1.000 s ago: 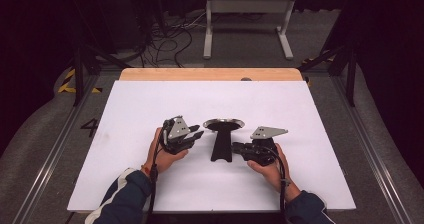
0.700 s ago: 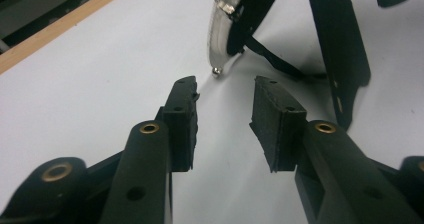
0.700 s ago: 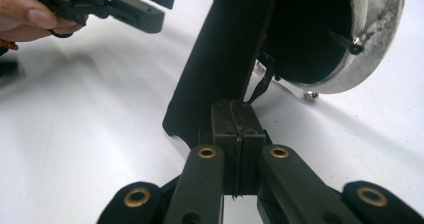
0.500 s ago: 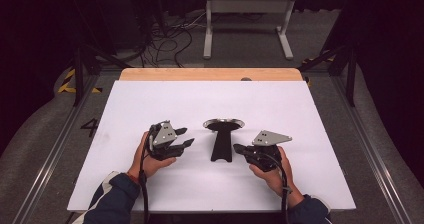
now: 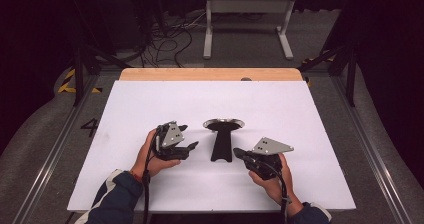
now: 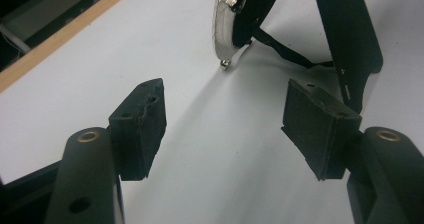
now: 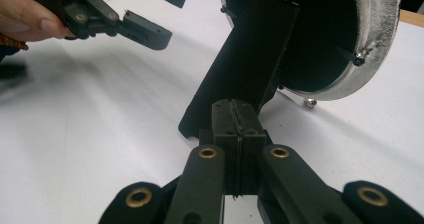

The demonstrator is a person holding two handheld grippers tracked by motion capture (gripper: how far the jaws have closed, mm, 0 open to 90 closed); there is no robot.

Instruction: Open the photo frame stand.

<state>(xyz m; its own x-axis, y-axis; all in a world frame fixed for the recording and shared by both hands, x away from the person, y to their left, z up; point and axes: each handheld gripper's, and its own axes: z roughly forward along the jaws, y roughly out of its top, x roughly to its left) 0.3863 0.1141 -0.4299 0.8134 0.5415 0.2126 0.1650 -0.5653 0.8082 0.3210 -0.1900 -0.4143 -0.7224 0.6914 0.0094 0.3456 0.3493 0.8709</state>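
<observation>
A black pan with a silver rim [image 5: 223, 123] and a long flat black handle [image 5: 220, 146] lies in the middle of the white table. Its rim [image 6: 223, 21] and handle [image 6: 350, 39] stand ahead of my left gripper [image 6: 222, 129], whose jaws are wide apart with nothing between them. In the high view the left gripper [image 5: 189, 146] sits just left of the handle. My right gripper [image 7: 237, 119] is shut with its pads pressed together, just short of the handle's end [image 7: 245, 64]. In the high view the right gripper [image 5: 239, 154] is just right of the handle.
The white sheet [image 5: 150, 104] covers a wooden table whose far edge [image 5: 210, 74] shows. Metal rails [image 5: 55, 149] run along both sides. A grey frame [image 5: 247, 14] and cables [image 5: 165, 39] lie on the floor beyond.
My left gripper drew left and toward the person, away from the handle, then came back right beside it. My right gripper shifted slightly toward the person and right.
</observation>
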